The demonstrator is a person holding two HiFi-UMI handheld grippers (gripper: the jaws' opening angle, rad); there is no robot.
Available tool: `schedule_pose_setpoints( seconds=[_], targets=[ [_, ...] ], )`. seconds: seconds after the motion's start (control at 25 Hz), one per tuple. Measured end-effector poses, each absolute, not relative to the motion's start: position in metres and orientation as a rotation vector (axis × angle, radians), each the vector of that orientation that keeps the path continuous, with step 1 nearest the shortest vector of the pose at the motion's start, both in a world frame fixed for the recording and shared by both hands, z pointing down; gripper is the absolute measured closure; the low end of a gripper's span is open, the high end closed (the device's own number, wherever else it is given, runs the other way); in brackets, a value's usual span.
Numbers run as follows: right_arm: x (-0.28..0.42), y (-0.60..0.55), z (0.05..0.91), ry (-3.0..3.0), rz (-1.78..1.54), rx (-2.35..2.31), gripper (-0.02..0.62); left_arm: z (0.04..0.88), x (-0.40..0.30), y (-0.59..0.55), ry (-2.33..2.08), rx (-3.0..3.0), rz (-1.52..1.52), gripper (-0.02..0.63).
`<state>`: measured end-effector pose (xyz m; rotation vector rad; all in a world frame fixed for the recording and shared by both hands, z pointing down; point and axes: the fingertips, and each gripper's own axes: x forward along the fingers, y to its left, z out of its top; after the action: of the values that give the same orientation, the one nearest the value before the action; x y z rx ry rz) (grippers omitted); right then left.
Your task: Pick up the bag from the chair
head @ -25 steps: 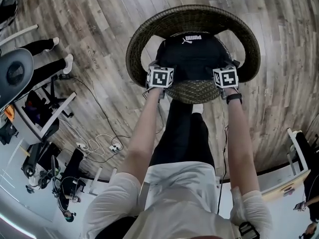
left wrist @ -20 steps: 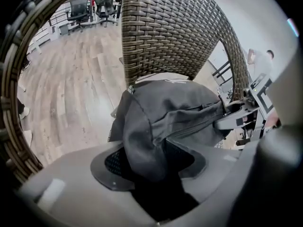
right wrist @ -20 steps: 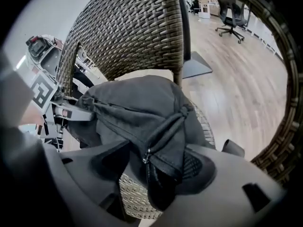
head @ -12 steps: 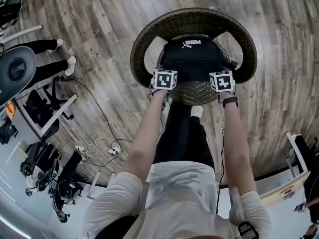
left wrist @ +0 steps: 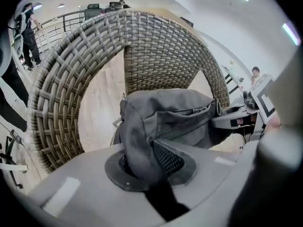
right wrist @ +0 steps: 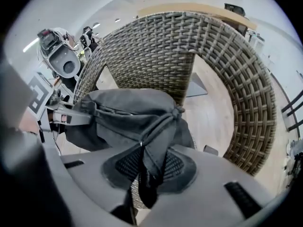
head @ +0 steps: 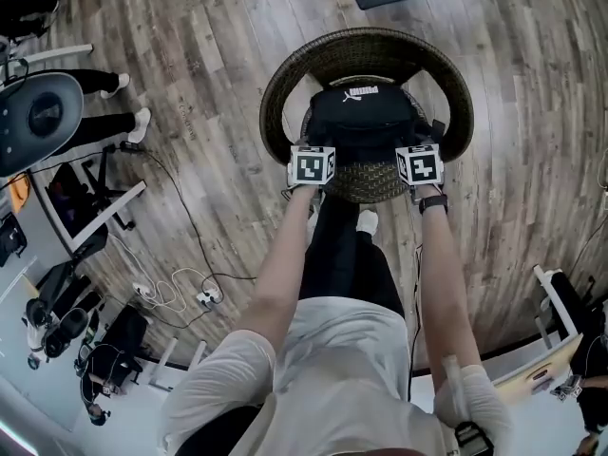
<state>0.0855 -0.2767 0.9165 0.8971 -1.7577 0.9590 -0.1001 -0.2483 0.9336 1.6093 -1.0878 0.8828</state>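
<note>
Both claws have just clamped down, the left claw (left wrist: 147, 174) and the right claw (right wrist: 147, 174) each pinching a fold of the black bag (head: 366, 122), which hangs between them over the wicker chair (head: 285, 93) and seems to be lifting off the seat.

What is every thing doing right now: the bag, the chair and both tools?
chair: standing upright on the floor.
bag: pinched at both ends, bunched up between the tools, above the chair.
left tool: jaws have just been closing, shut on bag fabric.
right tool: jaws have just been closing, shut on bag fabric.
</note>
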Motion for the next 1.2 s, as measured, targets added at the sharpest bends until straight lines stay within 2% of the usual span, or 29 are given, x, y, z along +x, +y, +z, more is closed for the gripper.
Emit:
schedule_pose_setpoints(
  seconds=[1.2],
  targets=[
    [0.098, -0.279, 0.645, -1.984, 0.578, 1.243, 0.518, 0.664, -0.088, -0.258, -1.373, 1.982, 0.649, 0.551]
  ],
)
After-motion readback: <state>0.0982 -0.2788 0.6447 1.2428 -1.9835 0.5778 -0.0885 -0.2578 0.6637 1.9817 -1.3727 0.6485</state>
